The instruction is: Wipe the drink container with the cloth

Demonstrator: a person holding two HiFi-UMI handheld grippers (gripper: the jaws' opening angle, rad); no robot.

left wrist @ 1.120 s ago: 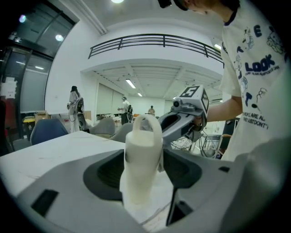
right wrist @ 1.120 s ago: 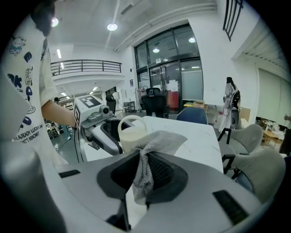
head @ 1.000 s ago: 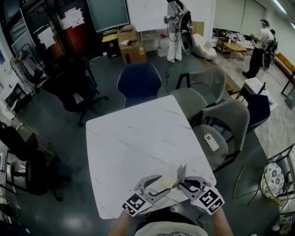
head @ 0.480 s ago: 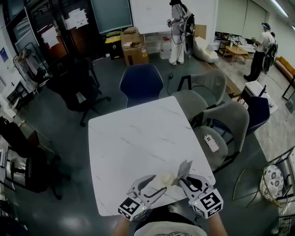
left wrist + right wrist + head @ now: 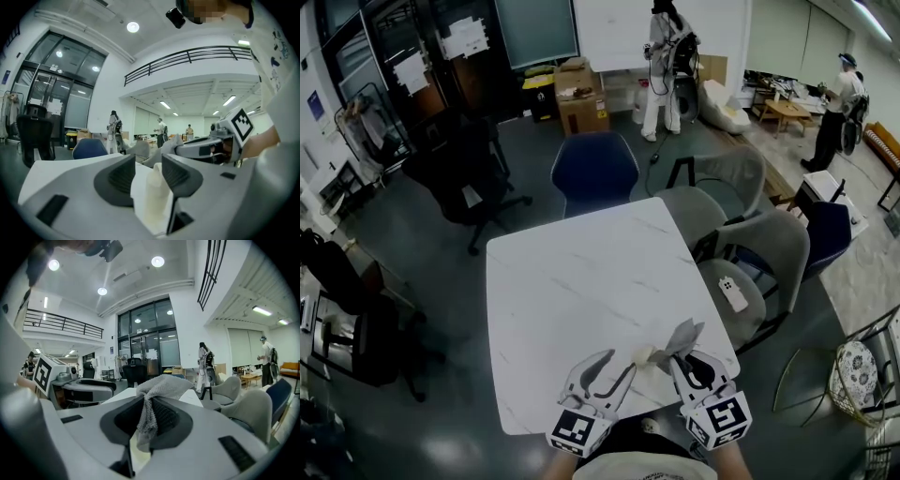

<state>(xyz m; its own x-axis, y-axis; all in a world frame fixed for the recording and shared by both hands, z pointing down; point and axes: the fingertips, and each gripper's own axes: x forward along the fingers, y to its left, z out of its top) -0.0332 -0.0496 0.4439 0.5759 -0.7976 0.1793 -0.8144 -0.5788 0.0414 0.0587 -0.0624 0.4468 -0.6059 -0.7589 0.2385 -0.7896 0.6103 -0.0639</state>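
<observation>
At the near edge of the white marble desk [image 5: 581, 272], the two grippers face each other. The left hand-held gripper [image 5: 621, 364] has its jaws closing around a small cream-white drink bottle [image 5: 157, 187]. The bottle stands between the pads, close against the right pad, with a sliver of space on the left, so it is not yet pinched. The right hand-held gripper [image 5: 678, 359] is clamped on a grey knitted cloth [image 5: 682, 335]. A fold of the cloth hangs down between the pads and the rest bunches up above the jaw tips. In the head view the cloth sticks up just right of the bottle, and the two are near each other.

Beyond the desk's far edge stands a blue chair [image 5: 594, 169]. Grey chairs [image 5: 750, 253] sit along the right side, one with a small white object [image 5: 731, 292] on its seat. A black office chair [image 5: 455, 169] is far left, and a cardboard box [image 5: 579, 94] stands farther back.
</observation>
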